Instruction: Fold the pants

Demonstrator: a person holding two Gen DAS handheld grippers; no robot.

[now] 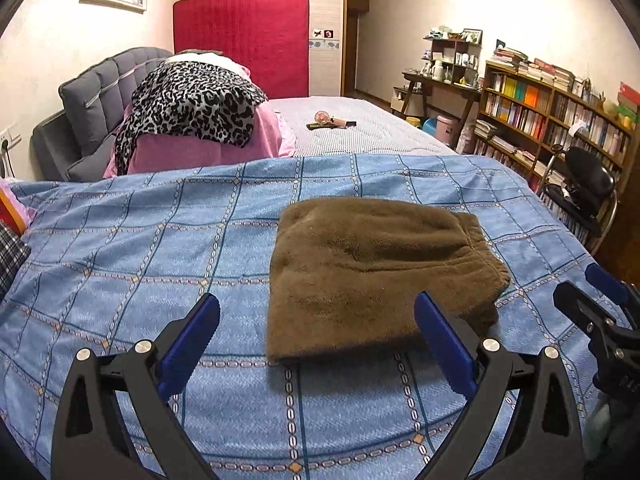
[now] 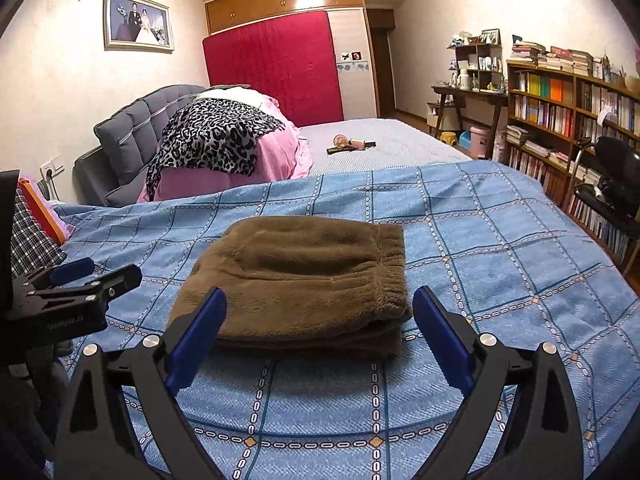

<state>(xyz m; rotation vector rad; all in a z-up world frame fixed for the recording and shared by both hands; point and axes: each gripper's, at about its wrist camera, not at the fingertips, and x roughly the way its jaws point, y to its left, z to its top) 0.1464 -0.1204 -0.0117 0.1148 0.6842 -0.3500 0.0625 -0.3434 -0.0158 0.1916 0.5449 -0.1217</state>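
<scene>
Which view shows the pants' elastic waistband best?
The right wrist view: the gathered waistband runs down the right edge of the pants, and the folded layers show below it. The left wrist view shows the pants mostly from above, that edge foreshortened.

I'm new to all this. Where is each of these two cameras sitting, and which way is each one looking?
Left wrist view: sits on the left hand-held gripper, looking forward and down at the folded brown pants on the blue quilt; its open blue fingers show, with the right hand-held gripper at the right edge.
Right wrist view: sits on the right hand-held gripper, facing the same way; its open fingers show, the left one at the left edge.
Shared: pants, quilt, red mattress, bookshelf.
</scene>
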